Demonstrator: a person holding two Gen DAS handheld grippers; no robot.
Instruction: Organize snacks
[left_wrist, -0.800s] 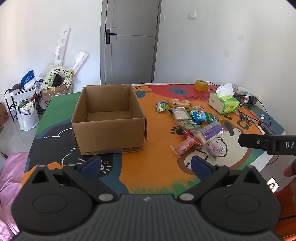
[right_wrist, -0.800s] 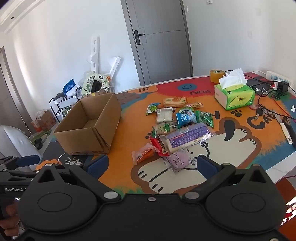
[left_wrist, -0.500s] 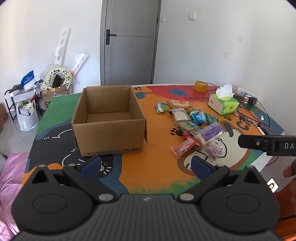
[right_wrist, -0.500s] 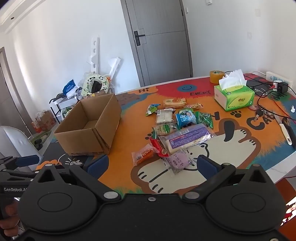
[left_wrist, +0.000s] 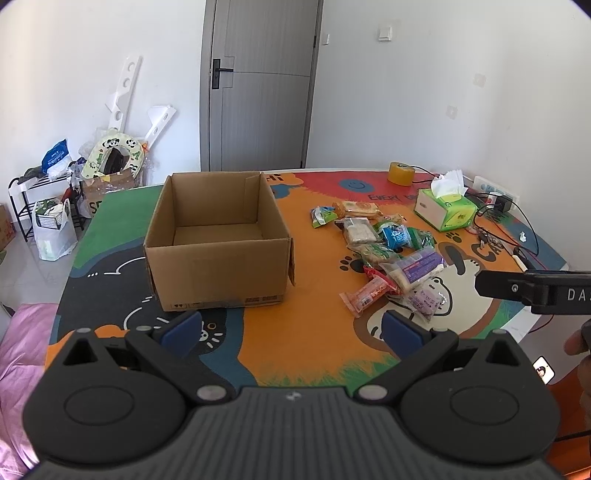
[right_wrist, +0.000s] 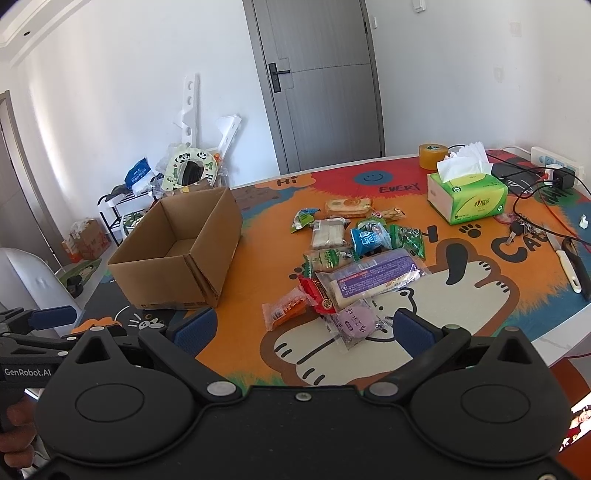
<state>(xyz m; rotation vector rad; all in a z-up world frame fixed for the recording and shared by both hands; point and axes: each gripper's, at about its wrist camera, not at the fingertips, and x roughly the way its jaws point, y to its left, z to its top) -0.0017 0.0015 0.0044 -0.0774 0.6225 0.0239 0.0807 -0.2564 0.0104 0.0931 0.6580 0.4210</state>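
Both grippers, left (left_wrist: 291, 326) and right (right_wrist: 303, 330), stood fully open and empty above the mat (right_wrist: 476, 291) lettered "EVERY", snacks (right_wrist: 354, 258) heaped right of the box (left_wrist: 218, 240), "GenRobot.AI" legible.

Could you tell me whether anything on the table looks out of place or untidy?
Yes. The snack packets lie in a loose, overlapping heap on the mat beside the cardboard box, which looks empty. A white-handled knife rests near the table's right edge among trailing cables.

White walls (left_wrist: 424, 110), grey door (left_wrist: 260, 85), sunlit tiled floor (left_wrist: 22, 266).
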